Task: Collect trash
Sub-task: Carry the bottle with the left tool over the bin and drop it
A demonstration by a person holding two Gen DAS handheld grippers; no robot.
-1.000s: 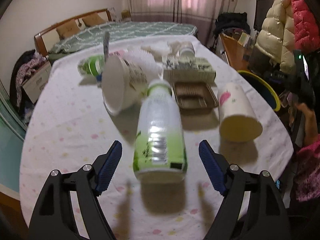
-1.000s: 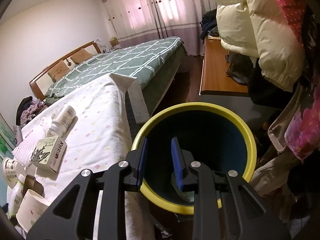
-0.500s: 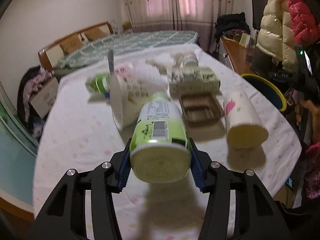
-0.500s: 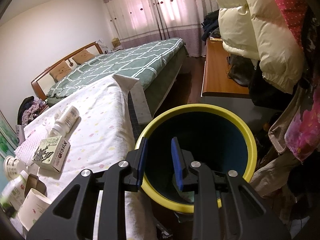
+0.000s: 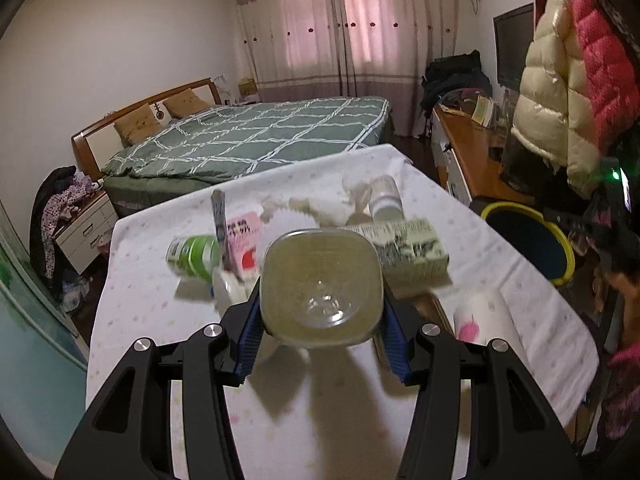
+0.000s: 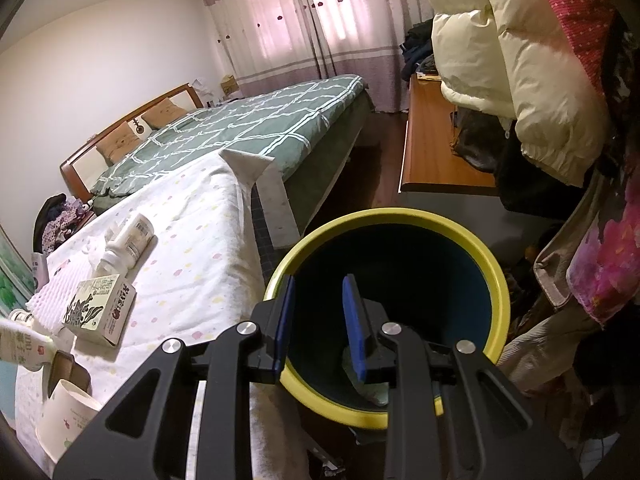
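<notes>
My left gripper (image 5: 320, 320) is shut on a plastic bottle (image 5: 320, 288), held above the table with its square base facing the camera; it also shows at the left edge of the right wrist view (image 6: 22, 346). My right gripper (image 6: 319, 324) is partly open and empty, over the yellow-rimmed trash bin (image 6: 460, 236). The bin stands beside the table's right side (image 5: 528, 216). Trash lies on the table: a green-printed carton (image 5: 412, 252), a white jar (image 5: 385, 200), a paper cup (image 5: 484, 320), a green can (image 5: 192, 252), a pink carton (image 5: 242, 236).
The table has a white spotted cloth (image 5: 160, 320). A brown tray (image 6: 64, 368) lies by the paper cup (image 6: 68, 416). A bed (image 5: 248, 136) is behind the table. A wooden desk (image 6: 432, 152) and hanging jackets (image 6: 520, 60) are at the right.
My left gripper closed on the bottle and lifted it off the table, tilting its base toward the camera. The right gripper stayed over the bin.
</notes>
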